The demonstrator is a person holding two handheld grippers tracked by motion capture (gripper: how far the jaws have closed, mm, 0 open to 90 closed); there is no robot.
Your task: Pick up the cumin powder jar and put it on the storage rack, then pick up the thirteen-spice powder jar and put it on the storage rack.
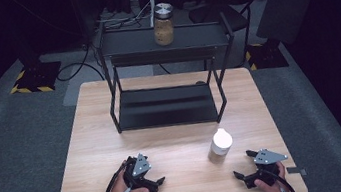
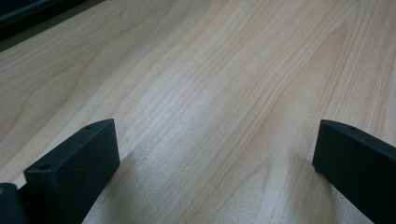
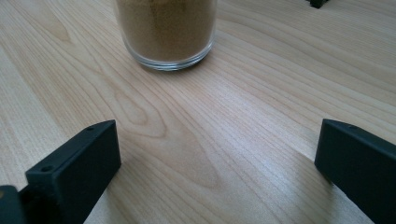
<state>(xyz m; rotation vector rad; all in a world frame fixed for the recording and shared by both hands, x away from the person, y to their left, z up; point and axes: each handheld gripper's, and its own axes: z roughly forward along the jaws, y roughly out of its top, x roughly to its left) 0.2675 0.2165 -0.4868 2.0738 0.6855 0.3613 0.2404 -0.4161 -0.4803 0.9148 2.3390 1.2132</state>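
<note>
The right tongs rest on the counter with jaws spread, near the jar (brown powder inside); the left tongs gape too.

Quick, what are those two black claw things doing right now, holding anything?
Left gripper: open, holding nothing, low over the light wooden table.
Right gripper: open, holding nothing, facing the white-lidded glass jar.

Pale smooth wood-grain table, clear glossy glass jar, matt black plastic gripper jaws.
</note>
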